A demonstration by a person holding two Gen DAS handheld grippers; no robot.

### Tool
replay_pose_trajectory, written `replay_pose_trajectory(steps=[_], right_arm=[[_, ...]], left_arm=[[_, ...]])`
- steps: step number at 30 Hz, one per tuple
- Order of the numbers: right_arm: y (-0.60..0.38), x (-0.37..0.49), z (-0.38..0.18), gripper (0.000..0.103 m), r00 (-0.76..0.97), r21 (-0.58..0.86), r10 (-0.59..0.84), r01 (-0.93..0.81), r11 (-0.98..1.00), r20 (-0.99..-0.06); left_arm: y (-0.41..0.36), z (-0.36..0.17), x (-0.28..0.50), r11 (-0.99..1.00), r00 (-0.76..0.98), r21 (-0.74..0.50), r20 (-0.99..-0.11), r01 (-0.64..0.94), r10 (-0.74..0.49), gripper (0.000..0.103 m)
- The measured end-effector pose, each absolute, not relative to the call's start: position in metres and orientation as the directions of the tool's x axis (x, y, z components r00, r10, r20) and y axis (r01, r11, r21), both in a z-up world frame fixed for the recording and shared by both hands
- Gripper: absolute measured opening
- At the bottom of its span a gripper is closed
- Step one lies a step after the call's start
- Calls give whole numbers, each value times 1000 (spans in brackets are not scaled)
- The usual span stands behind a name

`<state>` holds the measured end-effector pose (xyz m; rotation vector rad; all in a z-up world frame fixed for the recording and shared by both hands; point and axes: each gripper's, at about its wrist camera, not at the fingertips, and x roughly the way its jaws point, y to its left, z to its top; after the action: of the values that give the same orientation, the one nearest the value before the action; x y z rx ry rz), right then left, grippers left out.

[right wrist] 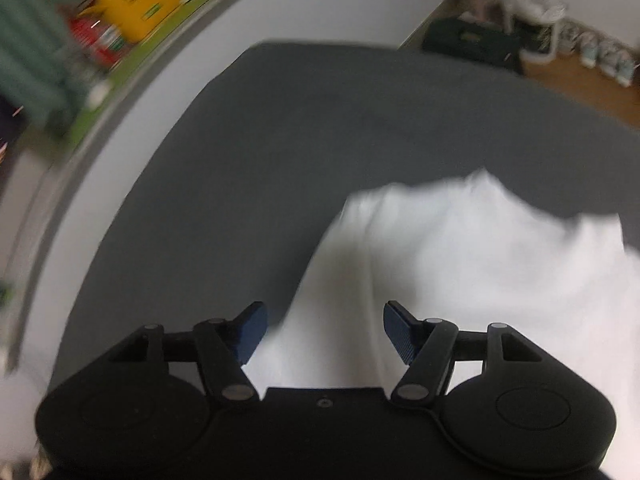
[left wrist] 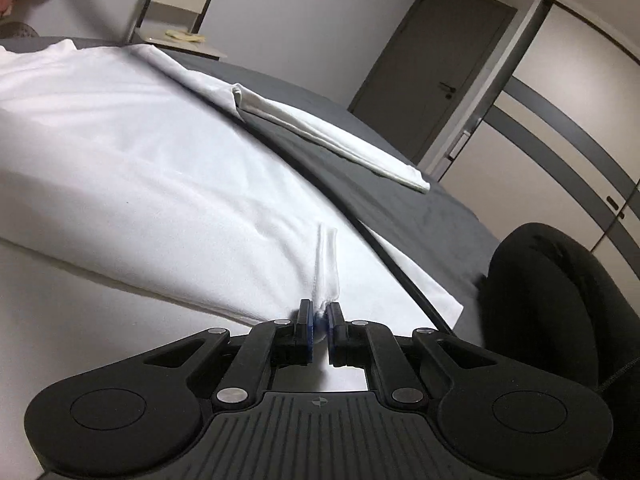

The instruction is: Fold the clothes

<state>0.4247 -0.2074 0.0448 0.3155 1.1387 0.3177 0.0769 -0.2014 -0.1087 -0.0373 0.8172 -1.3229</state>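
Observation:
A white garment (left wrist: 132, 160) lies spread on a dark grey bed (left wrist: 360, 160). My left gripper (left wrist: 319, 320) is shut on a pinched-up edge of the white garment, which bunches up between the pads. One long sleeve (left wrist: 328, 136) stretches out across the grey sheet. In the right wrist view, my right gripper (right wrist: 322, 328) is open and empty, hovering over the white garment (right wrist: 460, 260), near its left edge on the grey bed (right wrist: 280, 140). That view is blurred.
A grey door (left wrist: 432, 68) and a wardrobe (left wrist: 568, 112) stand beyond the bed. A black rounded object (left wrist: 552, 300) sits at the bed's right. A headboard and nightstand (left wrist: 180, 12) are at the far end. Colourful boxes (right wrist: 132, 12) and a wooden floor (right wrist: 580, 80) surround the bed.

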Motion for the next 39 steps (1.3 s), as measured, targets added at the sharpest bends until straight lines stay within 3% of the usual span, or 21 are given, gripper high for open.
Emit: replay_pose_trajectory(steps=[4, 10, 12, 14, 18, 21, 27, 28, 32, 36, 39], right_arm=[[-188, 455, 12, 46, 451, 387, 364, -43, 921, -815], [-169, 475, -14, 43, 477, 271, 254, -35, 962, -841], [-166, 473, -18, 35, 486, 264, 247, -33, 964, -839], [-165, 481, -26, 6, 455, 315, 287, -15, 949, -843], [-176, 480, -27, 6, 524, 440, 341, 73, 895, -780], [-183, 474, -26, 6, 595, 453, 317, 91, 887, -739], [-193, 466, -50, 8, 600, 502, 322, 155, 851, -732], [-195, 464, -50, 13, 603, 516, 331, 159, 842, -726], [-205, 463, -27, 47, 628, 506, 333, 114, 855, -703], [-218, 447, 0, 49, 613, 503, 381, 31, 864, -692], [-221, 413, -8, 49, 511, 558, 494, -35, 829, -703]], left_arm=[[-205, -114, 80, 291, 12, -487, -498, 823, -867, 6], [-202, -115, 75, 288, 1, -505, -493, 814, -870, 6], [-200, -114, 75, 290, 3, -506, -494, 812, -870, 6], [-201, -114, 75, 291, 5, -505, -494, 812, -870, 6], [-205, -116, 78, 298, 11, -515, -489, 804, -872, 6], [-205, -119, 77, 302, 14, -521, -485, 799, -874, 6], [-205, -122, 79, 301, 15, -522, -483, 798, -876, 6], [-206, -121, 78, 300, 15, -518, -483, 801, -875, 6], [-208, -119, 78, 294, 17, -501, -486, 814, -874, 7], [-210, -116, 75, 299, 28, -475, -497, 828, -867, 7], [-210, -110, 70, 291, 26, -443, -514, 848, -857, 17]])
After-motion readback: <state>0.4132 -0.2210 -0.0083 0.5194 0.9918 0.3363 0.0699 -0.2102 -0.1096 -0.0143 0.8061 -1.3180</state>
